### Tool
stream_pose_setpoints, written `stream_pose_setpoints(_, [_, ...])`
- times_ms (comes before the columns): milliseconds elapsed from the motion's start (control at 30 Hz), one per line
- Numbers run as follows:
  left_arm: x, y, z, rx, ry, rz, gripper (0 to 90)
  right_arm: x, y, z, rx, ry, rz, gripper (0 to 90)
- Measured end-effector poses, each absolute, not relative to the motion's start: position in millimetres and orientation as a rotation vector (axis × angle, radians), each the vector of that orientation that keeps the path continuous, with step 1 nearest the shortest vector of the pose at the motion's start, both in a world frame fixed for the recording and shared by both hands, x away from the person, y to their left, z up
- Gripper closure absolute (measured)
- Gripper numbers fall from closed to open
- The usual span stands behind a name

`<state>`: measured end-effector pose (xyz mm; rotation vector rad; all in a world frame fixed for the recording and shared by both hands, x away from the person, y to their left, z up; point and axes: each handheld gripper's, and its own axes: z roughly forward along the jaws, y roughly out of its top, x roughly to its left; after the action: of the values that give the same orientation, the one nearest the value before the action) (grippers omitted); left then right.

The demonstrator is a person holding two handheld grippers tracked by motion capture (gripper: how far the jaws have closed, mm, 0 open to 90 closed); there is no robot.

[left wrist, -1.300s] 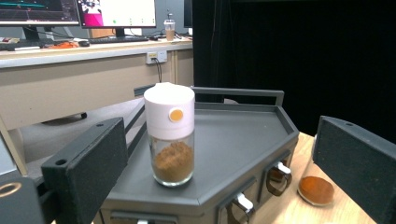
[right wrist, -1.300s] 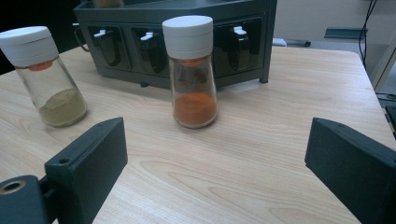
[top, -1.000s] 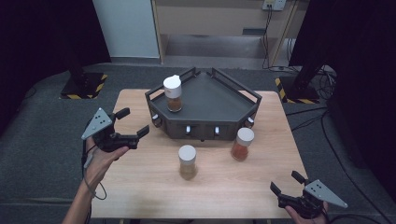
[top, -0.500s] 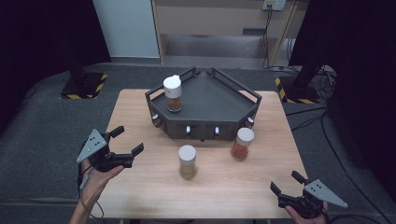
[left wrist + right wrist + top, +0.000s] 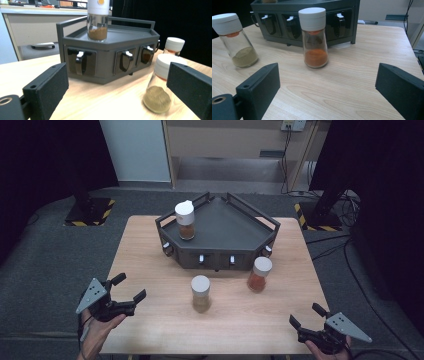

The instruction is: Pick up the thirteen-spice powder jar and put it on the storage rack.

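A dark grey spice rack [image 5: 220,227] stands at the back of the wooden table [image 5: 150,245]. On its top left stands a white-capped jar of brown spice [image 5: 185,220] [image 5: 98,22]. Two more jars stand on the table in front: one with olive-green powder [image 5: 201,293] [image 5: 160,85] [image 5: 237,41] and one with orange powder [image 5: 259,274] [image 5: 314,37] [image 5: 173,45]. My left gripper [image 5: 129,289] hangs open at the table's front left edge, empty. My right gripper [image 5: 306,316] rests open near the front right corner, with nothing between its jaws.
The rack's front faces carry several small drawers with light handles [image 5: 80,61]. Grey carpet surrounds the table, with two stand bases [image 5: 87,212] on either side behind it and a light cabinet [image 5: 235,145] at the back.
My left gripper has moved down and toward the near left edge of the table, still open. The right gripper and the jars have stayed where they were.
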<state>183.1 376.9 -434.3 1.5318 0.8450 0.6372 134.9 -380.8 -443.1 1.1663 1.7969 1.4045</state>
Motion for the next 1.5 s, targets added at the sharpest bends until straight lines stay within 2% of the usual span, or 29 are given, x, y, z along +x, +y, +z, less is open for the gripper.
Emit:
stream_pose_setpoints(800, [164.7, 392.0, -482.8, 1.522, 0.887, 0.63, 3.3, 134.2, -380.4, -443.0, 1.18, 1.785, 1.397, 5.6])
stream_pose_setpoints(1500, [165.7, 392.9, -489.7, 1.574, 0.884, 0.598, 2.8, 134.6, -380.0, -442.9, 1.17, 1.793, 1.396, 5.6])
